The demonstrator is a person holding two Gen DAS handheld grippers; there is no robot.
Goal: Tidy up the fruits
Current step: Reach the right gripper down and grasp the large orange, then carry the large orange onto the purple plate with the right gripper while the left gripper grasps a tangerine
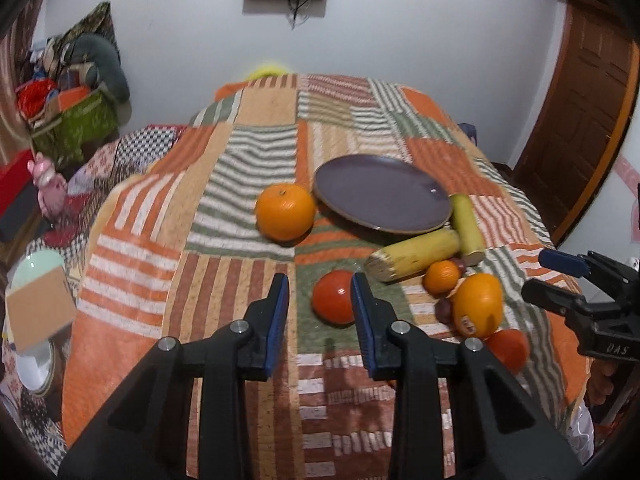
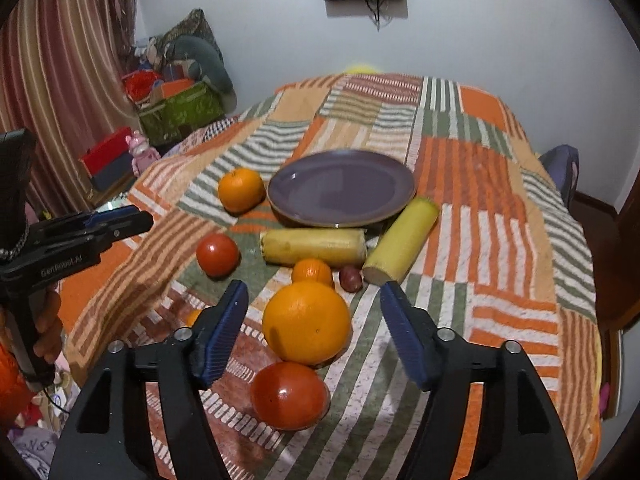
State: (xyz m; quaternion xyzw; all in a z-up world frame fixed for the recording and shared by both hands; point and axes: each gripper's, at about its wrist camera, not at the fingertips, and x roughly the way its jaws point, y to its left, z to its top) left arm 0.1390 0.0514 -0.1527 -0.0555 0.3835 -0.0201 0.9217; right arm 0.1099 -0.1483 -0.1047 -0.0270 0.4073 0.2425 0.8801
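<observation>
The plate (image 2: 340,188) lies bare near the middle of the desk (image 2: 500,240), with the fruit scattered along its near side toward the near edge. An orange (image 2: 241,189) sits just beside the plate's left rim, and two yellow cut pieces (image 2: 314,246) lie against its near rim. In front of those are a small orange (image 2: 313,271), a dark grape (image 2: 351,278), a big orange (image 2: 307,322) and, nearest the near edge, a tomato (image 2: 289,395). A second tomato (image 1: 335,297) lies left of the cluster. The left tongs (image 1: 320,308) hover over that second tomato, jaws narrowed but with nothing between them; the gap looks narrower than the fruit, so they should be spread before they come down. The right tongs (image 2: 312,328) stand open, framing the big orange without touching it. That orange seems the natural first pick. Lower the jaws to its widest part, square to it, then close gently, since round fruit can squirt out of a high or skewed pinch. Lift it clear of the small orange and the tomato, which sit close by and may roll. Set it well inside the plate's rim, leaving room for the rest.
</observation>
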